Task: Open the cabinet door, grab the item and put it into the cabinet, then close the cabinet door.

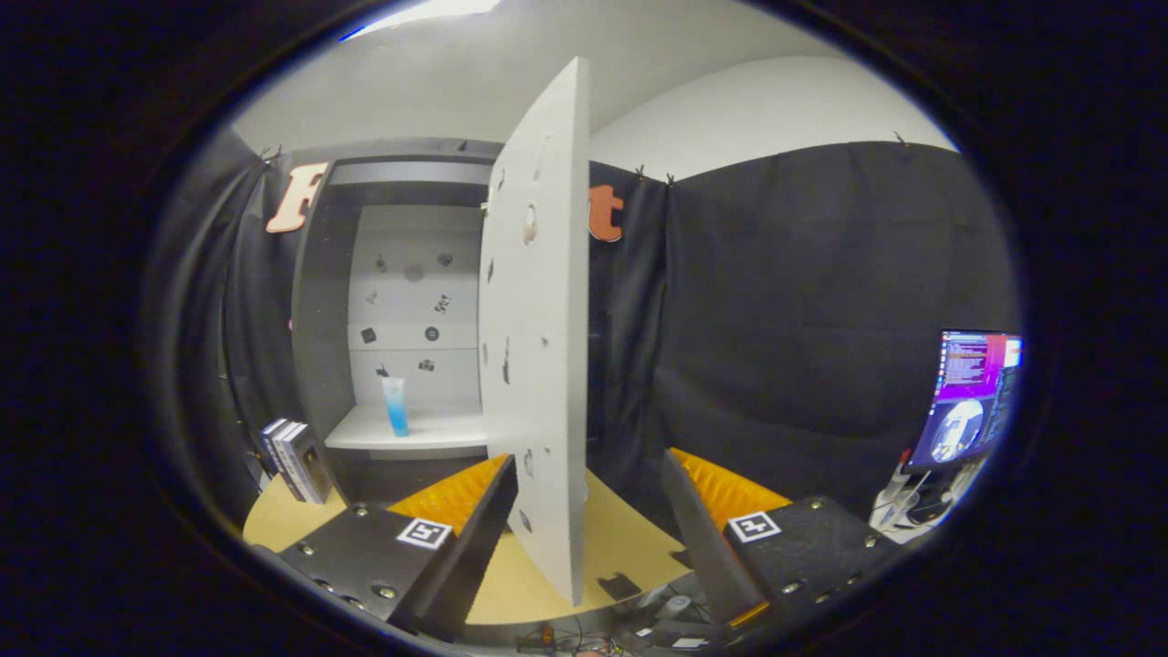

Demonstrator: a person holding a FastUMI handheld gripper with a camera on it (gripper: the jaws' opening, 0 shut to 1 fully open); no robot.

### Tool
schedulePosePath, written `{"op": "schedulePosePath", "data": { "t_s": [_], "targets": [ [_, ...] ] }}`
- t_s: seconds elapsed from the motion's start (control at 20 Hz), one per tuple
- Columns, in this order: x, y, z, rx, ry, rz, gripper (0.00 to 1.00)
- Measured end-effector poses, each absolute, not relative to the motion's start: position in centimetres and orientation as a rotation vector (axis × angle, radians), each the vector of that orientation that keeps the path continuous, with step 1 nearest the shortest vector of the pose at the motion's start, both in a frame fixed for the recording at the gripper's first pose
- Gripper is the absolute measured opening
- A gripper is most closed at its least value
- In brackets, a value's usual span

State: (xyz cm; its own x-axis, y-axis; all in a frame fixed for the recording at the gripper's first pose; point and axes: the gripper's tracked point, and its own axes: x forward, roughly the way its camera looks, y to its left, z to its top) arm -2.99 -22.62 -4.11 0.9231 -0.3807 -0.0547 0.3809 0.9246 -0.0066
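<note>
A stack of books stood at the left on the tabletop, beside the cabinet. Inside, the blue tube already stood upright on the shelf, so closing seemed the step in hand. The cabinet door hung open, its edge between the wide, empty tongs; the next move likely called for pushing it leftward. A monitor glowed far right.

No legible text or labels
</note>
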Motion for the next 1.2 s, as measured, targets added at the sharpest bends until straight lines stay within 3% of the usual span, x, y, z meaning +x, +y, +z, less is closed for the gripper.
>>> {"op": "schedulePosePath", "data": {
  "t_s": [0.3,0.65,1.2],
  "targets": [
    [0.5,-27.7,-4.6,0.025,0.063,-0.382,0.95],
    [1.7,-27.0,-4.8,0.04,0.075,-0.273,0.93],
    [4.5,-18.2,-6.1,0.09,0.114,0.052,0.93]
  ]
}}
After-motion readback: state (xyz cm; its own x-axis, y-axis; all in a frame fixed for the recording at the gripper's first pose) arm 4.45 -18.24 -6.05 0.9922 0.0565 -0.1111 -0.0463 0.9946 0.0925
